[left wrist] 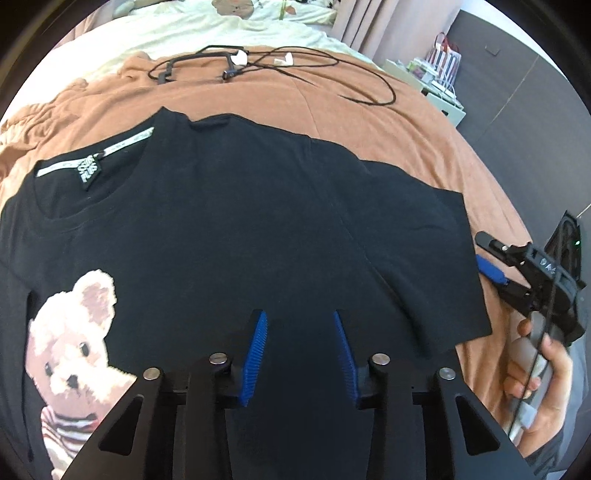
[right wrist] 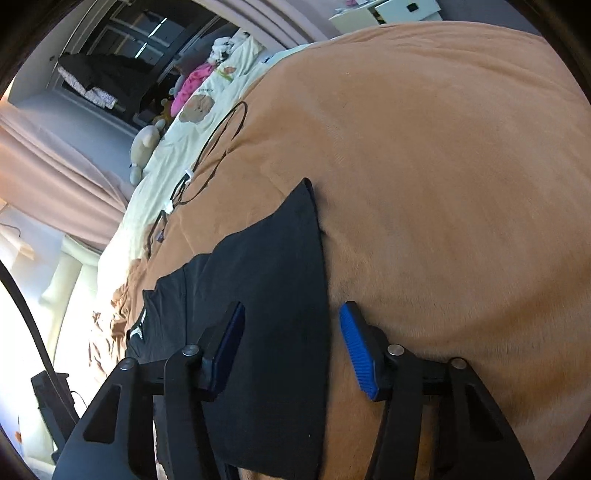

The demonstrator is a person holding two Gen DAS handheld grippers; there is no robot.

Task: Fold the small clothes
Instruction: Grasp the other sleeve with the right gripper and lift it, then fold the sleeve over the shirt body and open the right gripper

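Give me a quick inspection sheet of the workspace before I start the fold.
Surface: bed under a tan blanket, rumpled at its left edge.
Job's things: black T-shirt spread front up, teddy bear print, neck label showing; one sleeve lies flat.
Clutter: small white plugs among the cables.
Grippers: left gripper open over the shirt; right gripper open, straddling the sleeve edge.
Cables: black cables looped on the blanket beyond the shirt.
Surroundings: floral cream quilt, curtains, white cabinet, soft toys.
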